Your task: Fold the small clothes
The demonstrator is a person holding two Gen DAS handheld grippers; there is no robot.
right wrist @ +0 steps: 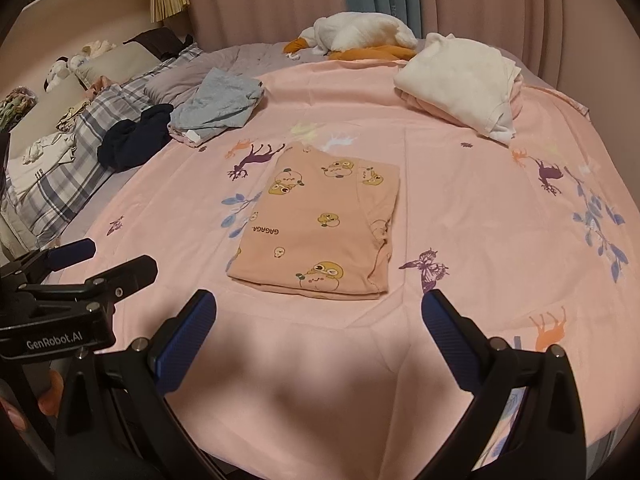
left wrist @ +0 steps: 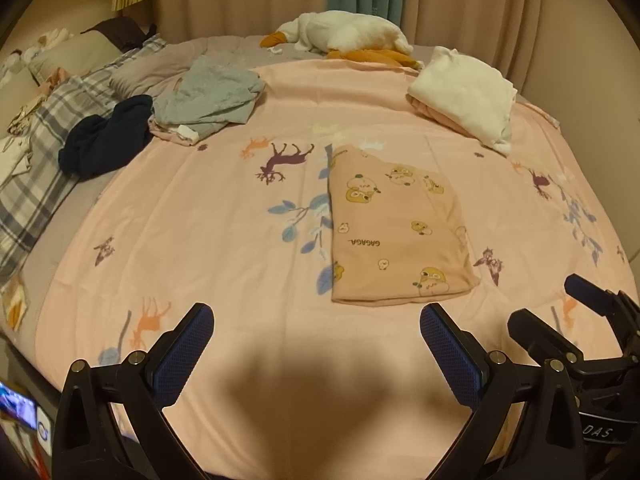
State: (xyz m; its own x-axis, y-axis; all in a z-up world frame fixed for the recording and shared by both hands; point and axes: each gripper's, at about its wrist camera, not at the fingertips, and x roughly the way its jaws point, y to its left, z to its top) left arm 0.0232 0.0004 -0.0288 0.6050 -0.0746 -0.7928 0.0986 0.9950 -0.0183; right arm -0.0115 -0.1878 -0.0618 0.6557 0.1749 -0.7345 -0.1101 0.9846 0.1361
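Observation:
A small pink garment (left wrist: 396,232) with a yellow duck print lies folded into a flat rectangle on the pink bed sheet (left wrist: 208,240); it also shows in the right wrist view (right wrist: 320,224). My left gripper (left wrist: 316,320) is open and empty, hovering over the sheet just short of the garment's near edge. My right gripper (right wrist: 320,308) is open and empty, also just short of that edge. In the left wrist view the right gripper (left wrist: 560,320) shows at the right; in the right wrist view the left gripper (right wrist: 108,264) shows at the left.
A grey-green garment (left wrist: 212,96) and a dark navy one (left wrist: 108,136) lie crumpled at the far left. A folded white and pink pile (left wrist: 468,96) sits at the far right. A white plush goose (left wrist: 348,34) lies at the back. Plaid pillows (left wrist: 48,148) are on the left.

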